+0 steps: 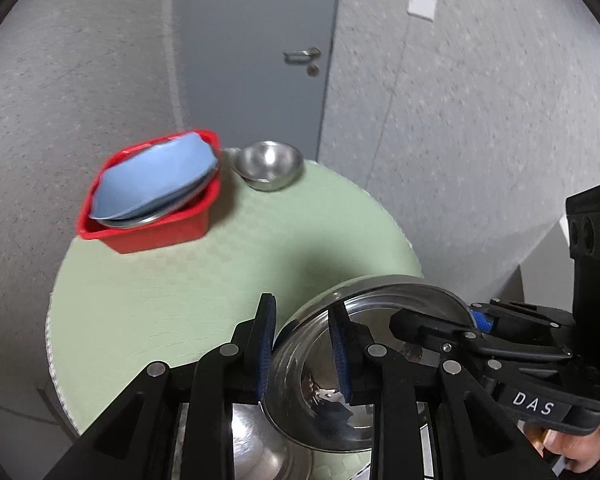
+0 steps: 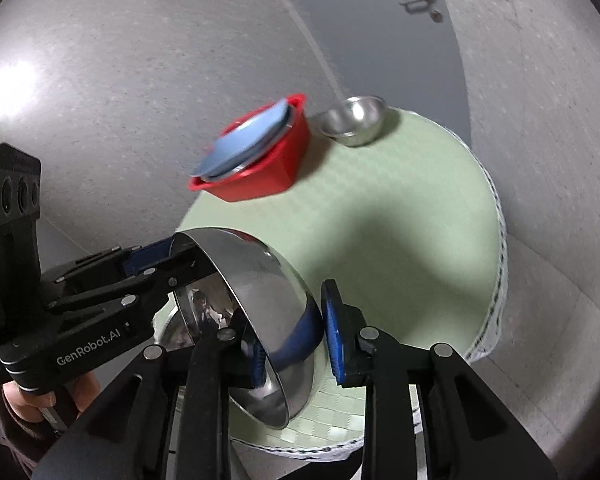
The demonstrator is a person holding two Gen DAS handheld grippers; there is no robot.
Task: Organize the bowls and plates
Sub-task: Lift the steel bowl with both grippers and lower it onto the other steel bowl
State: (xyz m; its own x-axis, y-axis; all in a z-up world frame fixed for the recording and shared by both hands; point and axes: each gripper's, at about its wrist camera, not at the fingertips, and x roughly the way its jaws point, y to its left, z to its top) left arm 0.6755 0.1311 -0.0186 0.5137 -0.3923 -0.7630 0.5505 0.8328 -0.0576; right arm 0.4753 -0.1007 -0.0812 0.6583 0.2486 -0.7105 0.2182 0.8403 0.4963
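A steel bowl (image 1: pixel 384 300) is held tilted on edge above the near side of the round green table (image 1: pixel 180 280). My left gripper (image 1: pixel 306 340) straddles its rim, one finger outside, one inside. My right gripper (image 2: pixel 296 332) straddles the same bowl (image 2: pixel 260 276) from the opposite side; its right pad stands off the wall. Another steel bowl (image 2: pixel 244 380) lies beneath. A red tub (image 1: pixel 152 232) at the far left holds a blue plate (image 1: pixel 156 176) leaning on a steel plate (image 1: pixel 160 216). A small steel bowl (image 1: pixel 269 165) sits beside the tub.
The table (image 2: pixel 400 240) is small and round with a white trim at its edge (image 2: pixel 500 280). Grey textured walls surround it and a grey door (image 1: pixel 260 40) with a handle stands behind. The red tub (image 2: pixel 260 176) and small bowl (image 2: pixel 354 120) sit at the far rim.
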